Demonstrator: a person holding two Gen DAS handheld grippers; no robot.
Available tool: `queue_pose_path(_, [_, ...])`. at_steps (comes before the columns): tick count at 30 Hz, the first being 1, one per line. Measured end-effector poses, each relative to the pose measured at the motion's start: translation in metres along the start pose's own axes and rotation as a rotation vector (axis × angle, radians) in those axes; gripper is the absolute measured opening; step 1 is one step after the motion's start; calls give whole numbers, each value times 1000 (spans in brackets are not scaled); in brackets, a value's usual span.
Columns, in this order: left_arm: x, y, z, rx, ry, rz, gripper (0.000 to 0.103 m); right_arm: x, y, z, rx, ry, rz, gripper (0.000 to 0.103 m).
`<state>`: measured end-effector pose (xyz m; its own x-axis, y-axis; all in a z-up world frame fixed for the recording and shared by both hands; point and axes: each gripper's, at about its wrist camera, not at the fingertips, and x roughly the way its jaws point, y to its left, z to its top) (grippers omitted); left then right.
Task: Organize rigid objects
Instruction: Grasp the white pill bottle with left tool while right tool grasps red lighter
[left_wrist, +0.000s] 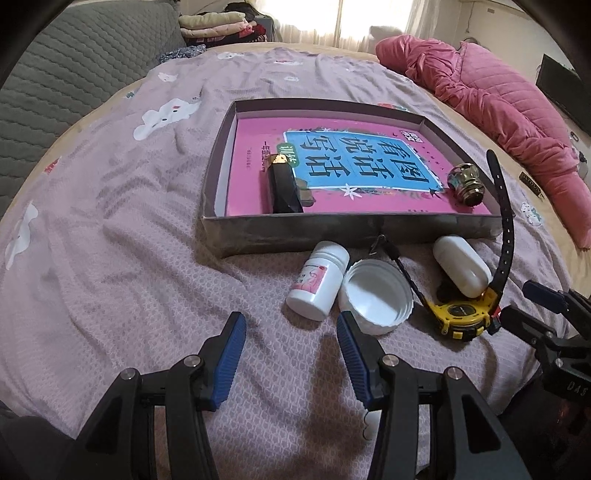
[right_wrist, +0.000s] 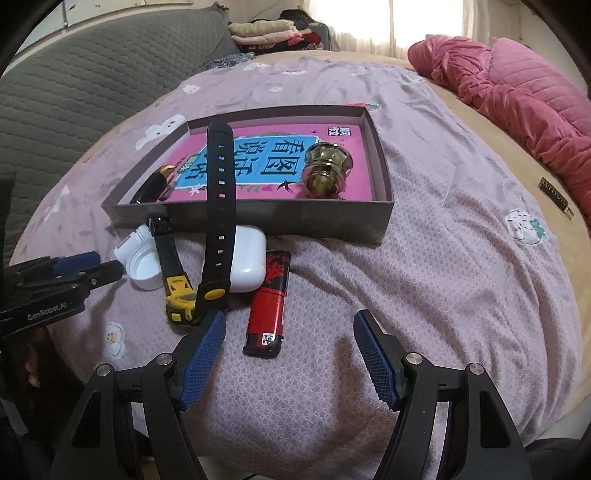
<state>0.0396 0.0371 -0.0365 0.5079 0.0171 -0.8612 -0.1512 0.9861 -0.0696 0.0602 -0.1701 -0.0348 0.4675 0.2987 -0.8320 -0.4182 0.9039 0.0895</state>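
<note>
I see the shallow grey box lying on the bed, its floor covered by a pink book with a blue title panel. Inside it a black faceted lipstick with a gold cap lies near the front wall, and a brass knob sits toward the box's right side. Just in front of the box, on the lilac bedspread, lies a cluster: a small white pill bottle on its side, a white screw lid with its open side up touching it, a white earbud case, and a yellow watch whose black strap stands up and leans against the box's front wall. A red lighter lies just beside the earbud case, on its right. My left gripper hovers low over the bedspread with its jaws spread apart and empty, the right blue pad close to the lid. My right gripper is likewise spread wide with nothing held, the lighter's near end between its fingertips and the watch body by its left pad. A pink quilt is bunched at the far right.
</note>
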Motion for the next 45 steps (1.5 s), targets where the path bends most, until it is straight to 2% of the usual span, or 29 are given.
queue_pose_path(19, [15, -2, 11, 7, -6, -18, 51, 24, 5, 3, -8, 48, -22, 73])
queue_pose_path(23, [17, -2, 14, 14, -11, -25, 50, 30, 4, 5, -16, 53, -51, 73])
queue_pose_path(30, [22, -6, 16, 35, -13, -45, 44, 42, 8, 10, -66, 40, -123, 73])
queue_pose_path(42, [32, -10, 21, 49, -2, -56, 40, 51, -2, 13, -39, 43, -95, 72])
queue_pose_path(45, [32, -10, 20, 48, -1, -63, 39, 52, -9, 17, -5, 48, -80, 68])
